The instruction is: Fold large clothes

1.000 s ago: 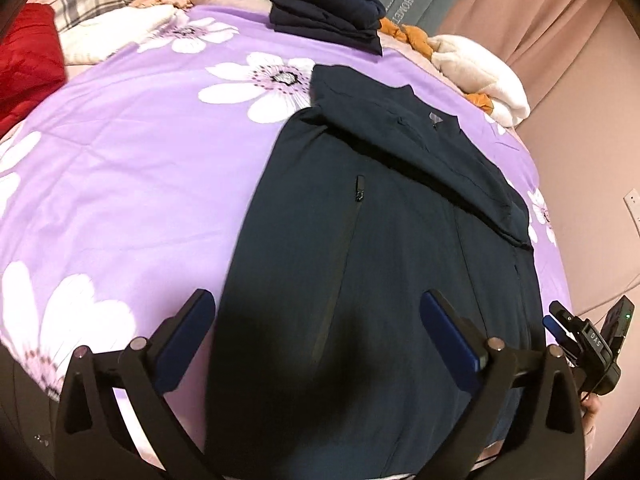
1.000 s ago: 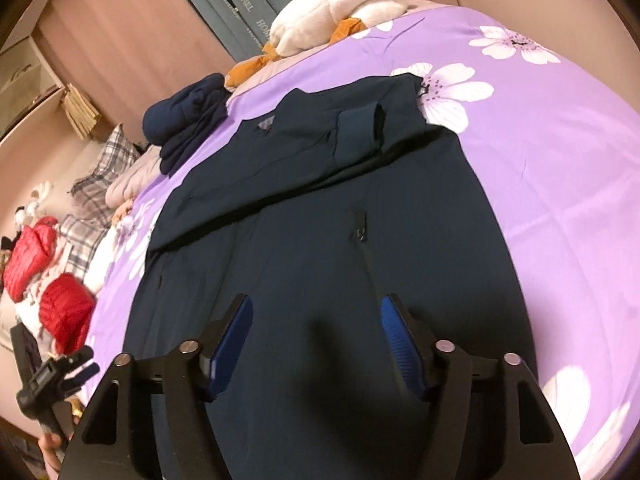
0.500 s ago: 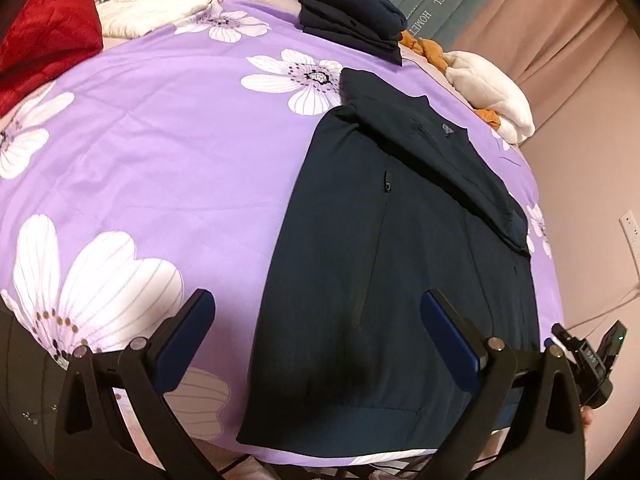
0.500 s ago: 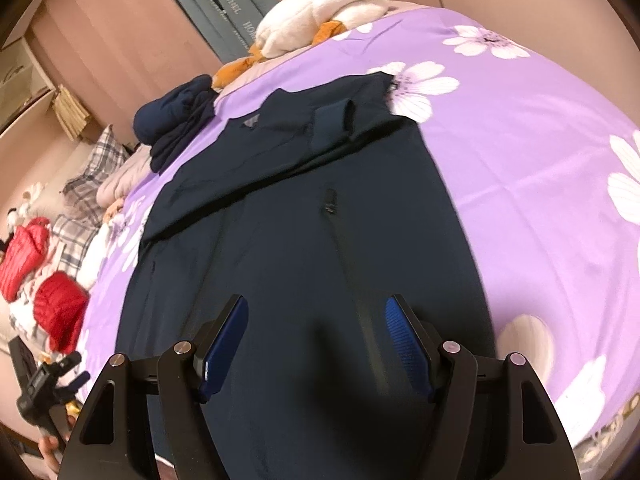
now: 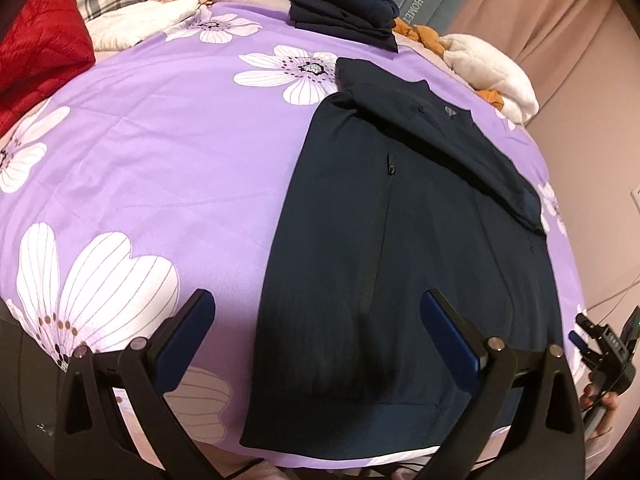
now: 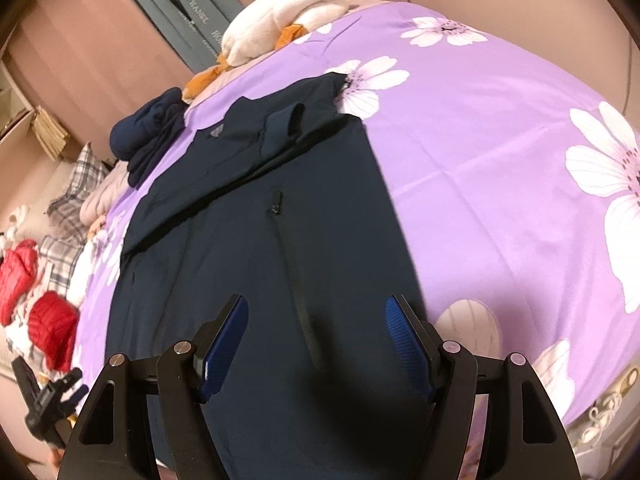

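The navy jacket (image 5: 404, 240) lies flat on the purple bedspread (image 5: 168, 160) ahead of both grippers' spread, empty fingers. Soft, limp and fairly heavy, it looks best pinched at the hem corners nearest the left gripper (image 5: 320, 344) and right gripper (image 6: 316, 344).

- The left gripper (image 5: 318, 322) fills the lower part of the left wrist frame, fingers (image 5: 188, 334) spread wide, nothing between them.
- The right gripper (image 6: 316, 338) sits at the bottom centre of the right wrist frame, fingers (image 6: 408, 344) parted and empty.
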Motion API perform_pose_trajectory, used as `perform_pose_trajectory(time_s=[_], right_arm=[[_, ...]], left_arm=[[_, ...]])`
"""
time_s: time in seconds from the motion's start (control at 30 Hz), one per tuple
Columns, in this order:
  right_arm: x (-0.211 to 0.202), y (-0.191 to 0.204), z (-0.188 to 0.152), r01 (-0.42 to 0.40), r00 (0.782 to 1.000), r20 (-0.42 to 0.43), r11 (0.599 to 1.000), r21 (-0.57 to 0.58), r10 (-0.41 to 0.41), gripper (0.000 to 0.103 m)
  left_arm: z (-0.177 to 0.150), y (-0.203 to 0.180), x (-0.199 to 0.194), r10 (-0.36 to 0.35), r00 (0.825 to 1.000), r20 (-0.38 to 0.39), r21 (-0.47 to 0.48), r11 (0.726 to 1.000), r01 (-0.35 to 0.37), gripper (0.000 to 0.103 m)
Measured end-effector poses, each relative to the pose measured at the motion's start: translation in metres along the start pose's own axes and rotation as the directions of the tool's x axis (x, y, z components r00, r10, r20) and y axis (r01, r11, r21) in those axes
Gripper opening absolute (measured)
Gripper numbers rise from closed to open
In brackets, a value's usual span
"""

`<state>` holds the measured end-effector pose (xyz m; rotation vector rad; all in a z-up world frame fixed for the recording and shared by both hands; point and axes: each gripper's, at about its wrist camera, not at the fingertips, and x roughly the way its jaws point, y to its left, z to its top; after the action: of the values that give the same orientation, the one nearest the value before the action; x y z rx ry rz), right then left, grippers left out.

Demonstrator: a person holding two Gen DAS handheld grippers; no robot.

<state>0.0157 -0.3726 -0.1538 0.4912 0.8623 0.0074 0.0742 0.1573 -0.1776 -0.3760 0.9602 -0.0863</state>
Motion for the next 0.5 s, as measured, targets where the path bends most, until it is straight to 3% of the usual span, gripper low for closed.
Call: perform_pose_trajectory(time_s=[0.27, 0.5], right_arm=[[0.004, -0.016, -0.002, 0.044, 0.999, -0.028, 0.999, 0.024, -0.044, 0.071], [0.013, -0.025, -0.006, 0.028, 0.996, -0.085, 0.998, 0.055, -0.023, 0.071]], left_arm=[[-0.001, 0.001, 0.01, 0.001, 1.0, -0.021, 0.003, 1.0, -0.001, 0.102], [-0.002, 0.001, 0.018, -0.007, 0.999, -0.042, -0.016, 1.0, 0.006, 0.102]])
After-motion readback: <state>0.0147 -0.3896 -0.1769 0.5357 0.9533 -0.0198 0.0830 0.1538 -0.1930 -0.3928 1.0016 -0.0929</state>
